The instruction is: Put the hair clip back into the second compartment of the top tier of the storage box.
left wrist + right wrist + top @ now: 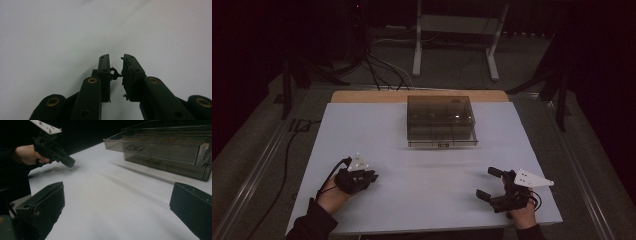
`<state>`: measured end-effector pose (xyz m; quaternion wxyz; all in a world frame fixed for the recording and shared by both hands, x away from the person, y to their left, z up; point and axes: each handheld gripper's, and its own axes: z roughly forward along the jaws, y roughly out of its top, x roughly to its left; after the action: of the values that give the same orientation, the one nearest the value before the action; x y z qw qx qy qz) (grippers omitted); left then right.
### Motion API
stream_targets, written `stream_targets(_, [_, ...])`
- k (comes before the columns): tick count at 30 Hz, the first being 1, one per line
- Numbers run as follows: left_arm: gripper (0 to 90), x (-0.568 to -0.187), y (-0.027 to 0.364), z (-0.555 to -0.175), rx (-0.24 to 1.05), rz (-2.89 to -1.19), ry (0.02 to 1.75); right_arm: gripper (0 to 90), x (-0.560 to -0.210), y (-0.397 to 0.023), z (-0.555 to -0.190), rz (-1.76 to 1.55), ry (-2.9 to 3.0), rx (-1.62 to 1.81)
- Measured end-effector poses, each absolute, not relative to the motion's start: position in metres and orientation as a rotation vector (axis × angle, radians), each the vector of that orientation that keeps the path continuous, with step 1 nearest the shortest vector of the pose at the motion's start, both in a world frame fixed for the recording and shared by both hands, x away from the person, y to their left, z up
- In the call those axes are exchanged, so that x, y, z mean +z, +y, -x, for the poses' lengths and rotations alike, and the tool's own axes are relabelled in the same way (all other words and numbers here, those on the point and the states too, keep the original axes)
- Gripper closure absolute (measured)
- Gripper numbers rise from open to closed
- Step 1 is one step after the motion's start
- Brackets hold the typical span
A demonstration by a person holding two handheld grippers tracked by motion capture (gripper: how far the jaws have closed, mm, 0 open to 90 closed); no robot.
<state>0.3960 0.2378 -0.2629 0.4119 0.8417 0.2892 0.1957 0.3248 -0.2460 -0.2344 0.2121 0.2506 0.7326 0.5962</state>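
Note:
A smoky clear drawer box [440, 121] stands at the middle back of the white table [422, 175]. In the right gripper view its top drawer [155, 148] sticks out a little, past the drawer below it. My left gripper [373, 176] hovers low over the near left of the table. Its jaws [116, 60] are all but together and hold nothing. My right gripper [486, 182] sits at the near right, jaws wide apart [117, 202] and empty, aimed leftward across the bare table. From there the left gripper [70, 162] shows in a person's hand.
A wooden strip [362, 96] runs along the table's far edge. Beyond it, a white metal stand [457, 30] and cables [382, 70] lie on the floor. A cable [287, 150] trails off the table's left side. Dark tripod legs [560, 100] stand at the right.

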Motion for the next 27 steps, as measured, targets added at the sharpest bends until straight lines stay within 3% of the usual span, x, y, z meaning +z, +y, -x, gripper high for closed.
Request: stream_targets(27, [78.4, -0.232, 0.222, -0.399, 0.487, -2.125, 0.627, 0.0, -0.235, -0.247, -0.326, -0.705, 2.034, 1.655])
